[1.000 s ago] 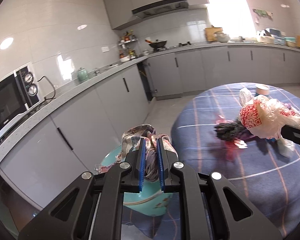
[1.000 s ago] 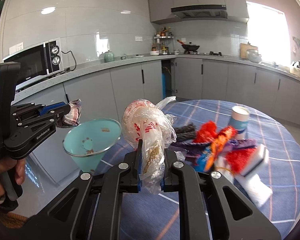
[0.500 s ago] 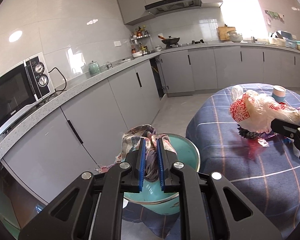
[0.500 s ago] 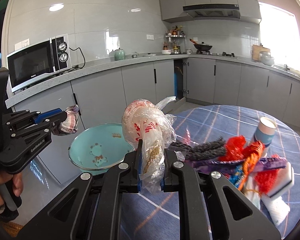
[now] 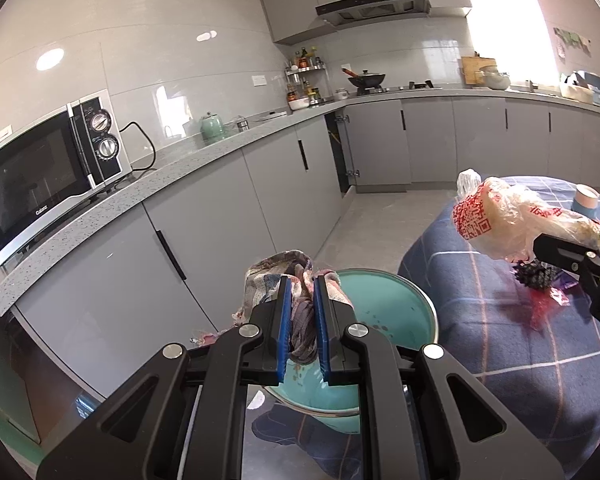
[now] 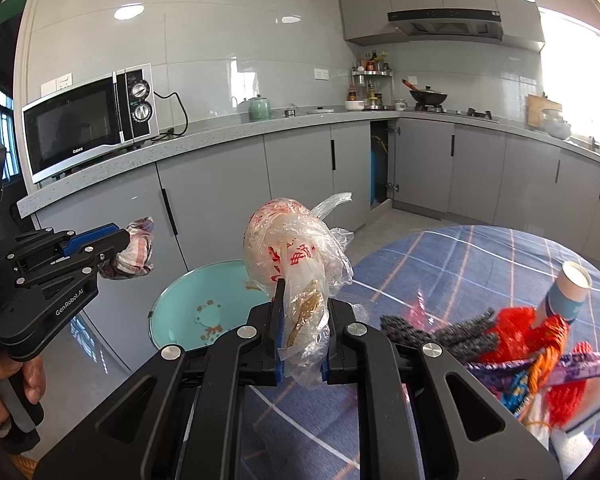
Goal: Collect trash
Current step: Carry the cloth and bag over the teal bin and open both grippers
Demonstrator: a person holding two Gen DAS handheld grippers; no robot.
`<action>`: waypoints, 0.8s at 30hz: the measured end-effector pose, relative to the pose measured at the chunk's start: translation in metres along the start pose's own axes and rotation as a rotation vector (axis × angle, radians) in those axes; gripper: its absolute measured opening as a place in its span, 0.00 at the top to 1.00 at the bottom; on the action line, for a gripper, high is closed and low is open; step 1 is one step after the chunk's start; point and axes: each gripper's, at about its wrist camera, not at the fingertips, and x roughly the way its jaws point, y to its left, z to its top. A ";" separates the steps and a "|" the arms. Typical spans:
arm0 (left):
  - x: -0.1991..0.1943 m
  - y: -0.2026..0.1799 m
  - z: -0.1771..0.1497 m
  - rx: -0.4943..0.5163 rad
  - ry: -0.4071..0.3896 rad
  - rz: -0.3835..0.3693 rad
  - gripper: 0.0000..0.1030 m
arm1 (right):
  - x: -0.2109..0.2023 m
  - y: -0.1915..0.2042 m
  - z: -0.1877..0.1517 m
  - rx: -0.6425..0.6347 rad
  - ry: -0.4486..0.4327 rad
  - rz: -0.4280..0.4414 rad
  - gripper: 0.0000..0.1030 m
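Both grippers now nearer teal bin [image 6: 204, 312]: left gripper [image 5: 303, 320] clamps soft rag [image 5: 276, 276]; right gripper [image 6: 303, 332] clamps light, slippery plastic bag [image 6: 296, 248] by neck.

There were two grippers: the left gripper [image 5: 303, 288] and the right gripper [image 6: 302, 296]. One rag [image 5: 278, 270] and one plastic bag [image 6: 296, 248] were in view. One teal bin [image 6: 204, 304] stood beside one table [image 6: 460, 256]. One paper cup [image 6: 568, 292] stood on the cloth, with one dark scrubber [image 6: 436, 330] and one heap of red and orange scraps [image 6: 540, 340]. The counter carried one microwave [image 6: 88, 120], one green teapot [image 6: 259, 108] and one wok [image 6: 428, 97]. One hand [image 6: 4, 384] showed.
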 end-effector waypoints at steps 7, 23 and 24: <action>0.013 0.013 0.004 -0.013 0.008 0.051 0.88 | 0.021 0.010 0.008 -0.014 0.018 0.034 0.87; 0.036 0.035 0.013 -0.039 0.014 0.118 0.87 | 0.069 0.018 0.014 -0.034 0.061 0.073 0.87; 0.037 0.036 0.012 -0.043 0.018 0.118 0.87 | 0.072 0.018 0.013 -0.033 0.065 0.074 0.87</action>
